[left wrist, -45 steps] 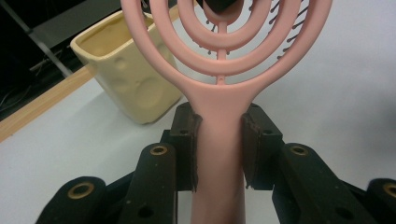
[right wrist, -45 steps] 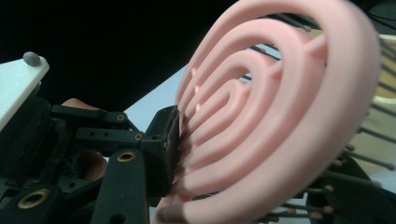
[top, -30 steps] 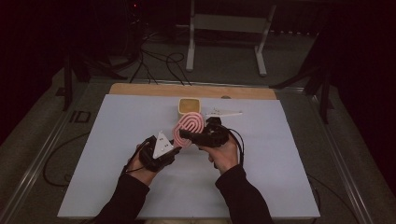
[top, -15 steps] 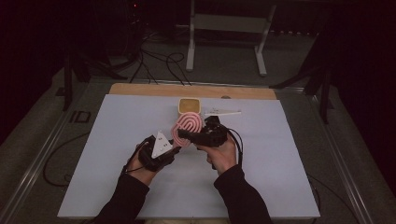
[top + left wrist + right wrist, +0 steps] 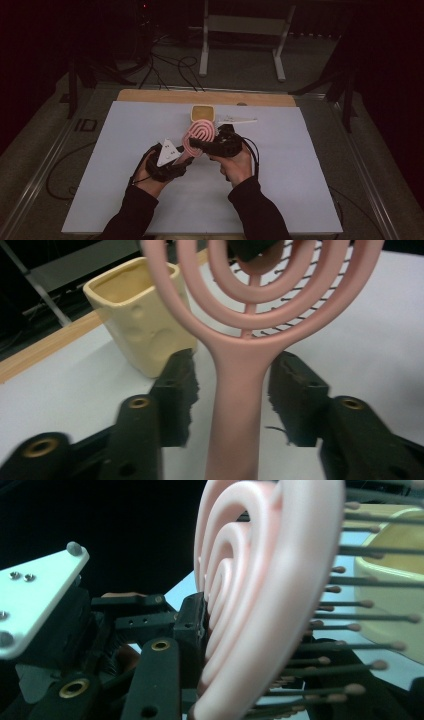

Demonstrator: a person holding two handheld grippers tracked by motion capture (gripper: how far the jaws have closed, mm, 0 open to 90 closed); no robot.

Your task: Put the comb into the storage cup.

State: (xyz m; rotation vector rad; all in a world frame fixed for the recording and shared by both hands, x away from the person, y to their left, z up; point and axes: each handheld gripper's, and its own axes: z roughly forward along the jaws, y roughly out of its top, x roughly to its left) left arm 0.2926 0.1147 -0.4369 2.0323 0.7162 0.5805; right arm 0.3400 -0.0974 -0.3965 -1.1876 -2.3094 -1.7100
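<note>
A pink hairbrush (image 5: 200, 136) with a ringed head and dark bristles is held up off the white table between both grippers. My right gripper (image 5: 197, 144) is shut on the brush head (image 5: 250, 605), one jaw against its smooth back and the other among the bristles. My left gripper (image 5: 186, 156) stands open around the brush handle (image 5: 235, 390), with a small gap at one jaw. A cream square cup (image 5: 202, 113) stands just behind the brush, and the left gripper view shows the cup (image 5: 135, 320) upright and empty.
A slim white utensil (image 5: 237, 120) lies to the right of the cup. A wooden strip (image 5: 150, 96) runs along the table's far edge, and a metal stand (image 5: 245, 25) and cables are on the floor beyond. The white sheet (image 5: 100, 165) spreads out on both sides of the hands.
Almost nothing has shifted; both grippers and the brush stay in the same spot in front of the cup.
</note>
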